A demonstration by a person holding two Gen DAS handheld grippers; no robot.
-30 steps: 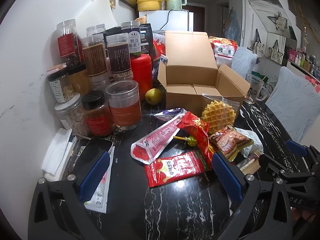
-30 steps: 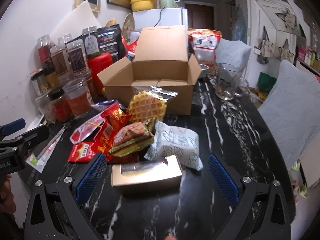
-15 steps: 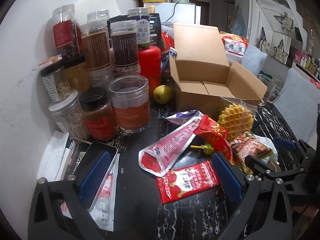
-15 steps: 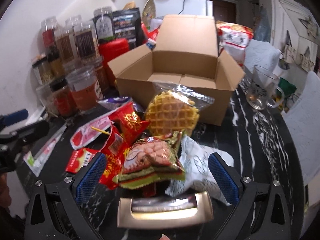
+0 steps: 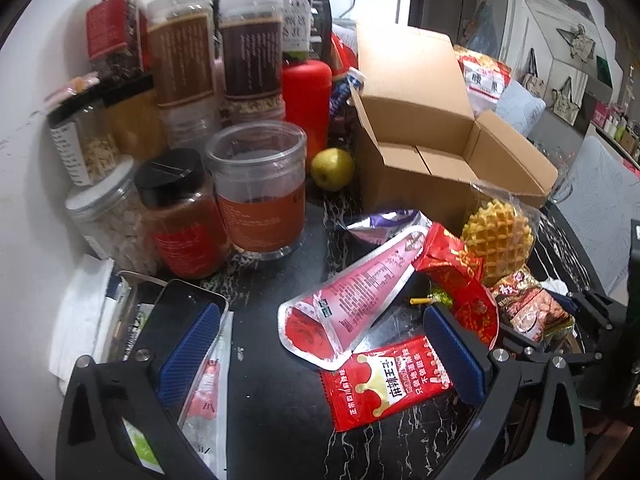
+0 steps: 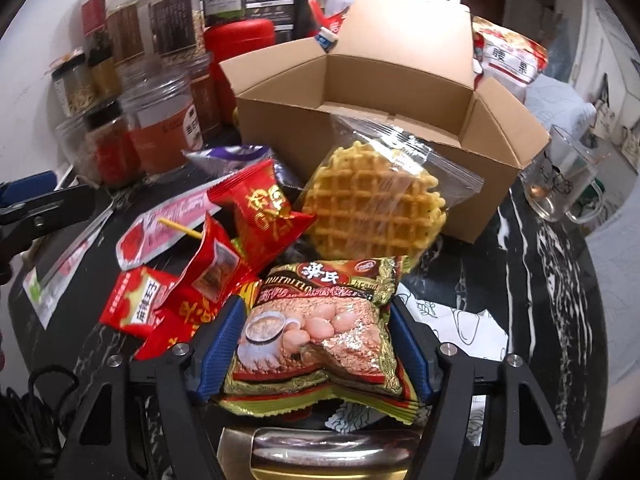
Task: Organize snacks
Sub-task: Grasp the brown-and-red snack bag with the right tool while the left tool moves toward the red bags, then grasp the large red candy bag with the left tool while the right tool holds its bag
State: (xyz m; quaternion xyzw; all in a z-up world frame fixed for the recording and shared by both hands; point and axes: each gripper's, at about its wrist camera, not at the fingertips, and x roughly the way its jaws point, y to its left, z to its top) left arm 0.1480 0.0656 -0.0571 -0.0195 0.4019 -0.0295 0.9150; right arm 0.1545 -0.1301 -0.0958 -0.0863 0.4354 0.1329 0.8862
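Here, right gripper (image 6: 316,340) closing around the brown-and-gold foil cereal packet (image 6: 320,320).
Both blue pads flank the packet atop the near pile, the open cardboard box (image 6: 360,120) just beyond, likely its destination; left gripper (image 5: 316,348) hangs open, empty.

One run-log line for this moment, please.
right gripper: closing on cereal packet | left gripper: open, empty | box: open

Both fisheye views: indoor light, moderately bright, dark vignette at corners. Strong barrel distortion bends wall (image 5: 28,208) and cardboard box (image 6: 360,120) toward edges. Glare on waffle bag (image 6: 384,184) and foil cereal pkt (image 6: 320,320). Left view soft w/ slight motion blur; jar (image 5: 256,192) labels unreadable
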